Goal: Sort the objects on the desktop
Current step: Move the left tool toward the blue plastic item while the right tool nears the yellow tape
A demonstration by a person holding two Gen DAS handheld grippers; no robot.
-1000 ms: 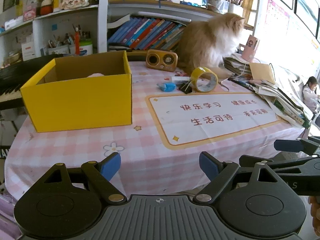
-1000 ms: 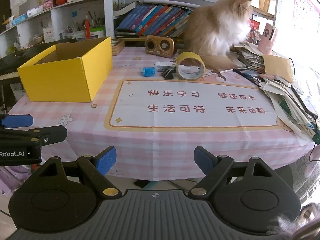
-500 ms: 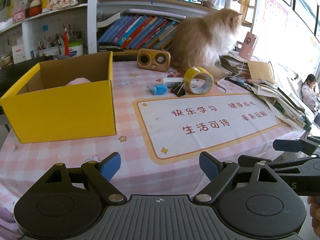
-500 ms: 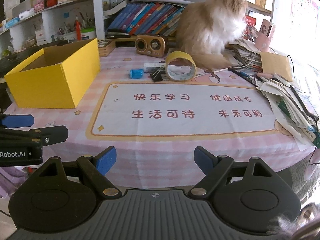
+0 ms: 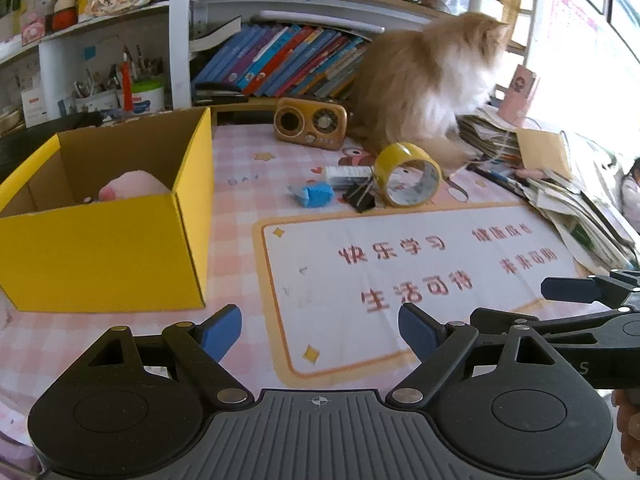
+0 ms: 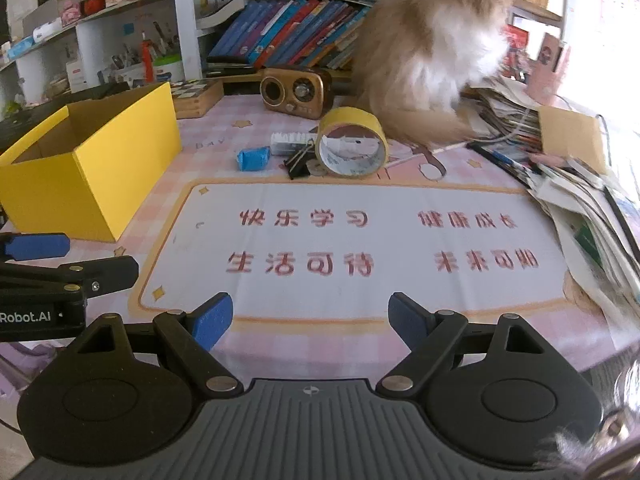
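Observation:
A yellow cardboard box (image 5: 104,240) stands at the left of the table with a pink soft thing (image 5: 132,190) inside; it also shows in the right wrist view (image 6: 88,168). Past the printed mat lie a yellow tape roll (image 5: 408,174) (image 6: 352,142), a blue crumpled packet (image 5: 314,194) (image 6: 254,158), black binder clips (image 5: 360,198) (image 6: 298,162) and a white eraser-like block (image 5: 346,172). My left gripper (image 5: 320,330) is open and empty above the table's front edge. My right gripper (image 6: 310,320) is open and empty beside it.
A fluffy orange cat (image 5: 428,84) sits at the back by a small brown radio (image 5: 310,122). Stacked papers and books (image 6: 580,196) crowd the right side. Shelves with books (image 5: 276,60) stand behind. The right gripper shows in the left wrist view (image 5: 576,292).
Both grippers have moved forward toward the table, so box, tape and clutter appear closer. The cat has shifted slightly. Both jaws stay open.

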